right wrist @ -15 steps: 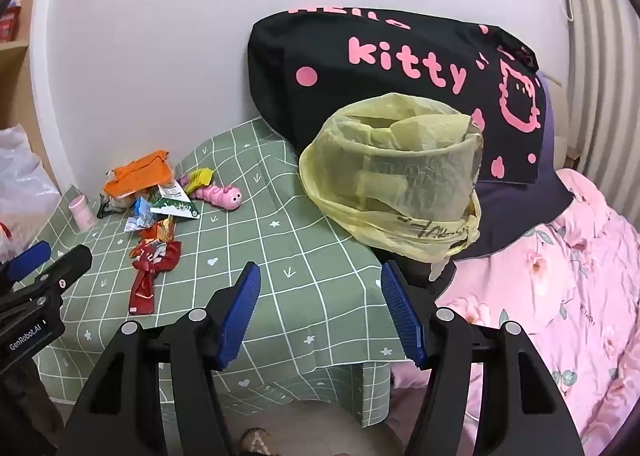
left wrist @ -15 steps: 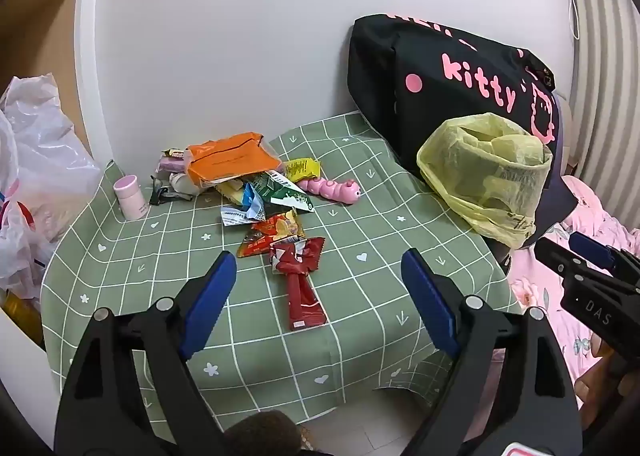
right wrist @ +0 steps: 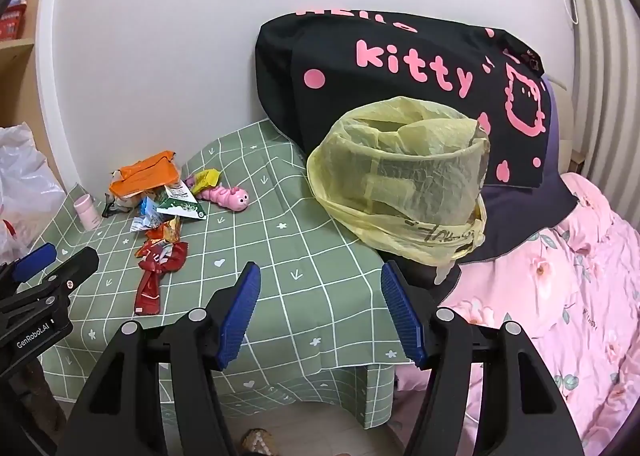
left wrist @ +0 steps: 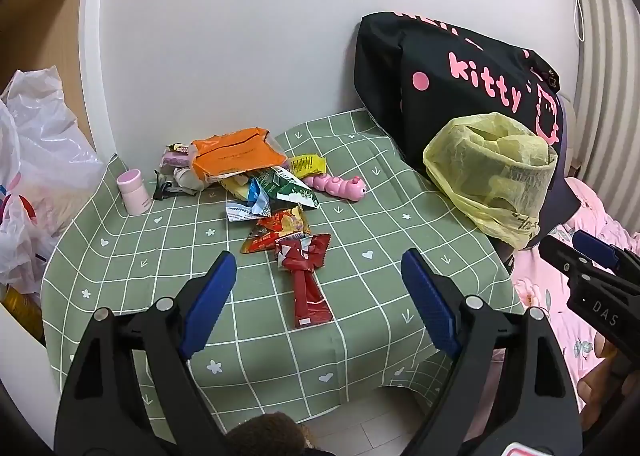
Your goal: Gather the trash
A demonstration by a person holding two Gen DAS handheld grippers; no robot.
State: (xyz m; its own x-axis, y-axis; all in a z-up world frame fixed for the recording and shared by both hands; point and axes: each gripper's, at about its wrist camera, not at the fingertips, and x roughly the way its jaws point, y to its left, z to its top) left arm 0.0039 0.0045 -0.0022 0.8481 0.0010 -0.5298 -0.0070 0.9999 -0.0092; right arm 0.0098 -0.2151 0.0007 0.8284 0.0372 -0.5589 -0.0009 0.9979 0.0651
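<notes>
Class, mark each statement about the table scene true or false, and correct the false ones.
1. The red wrapper lies nearest the table's front edge. True.
2. The left tool grips a wrapper. False: it is open and empty.
3. The yellow bag stands open at the table's right edge. True.
4. The pink caterpillar toy is inside the yellow bag. False: it lies on the green tablecloth.
5. The right tool is shut. False: it is open.
</notes>
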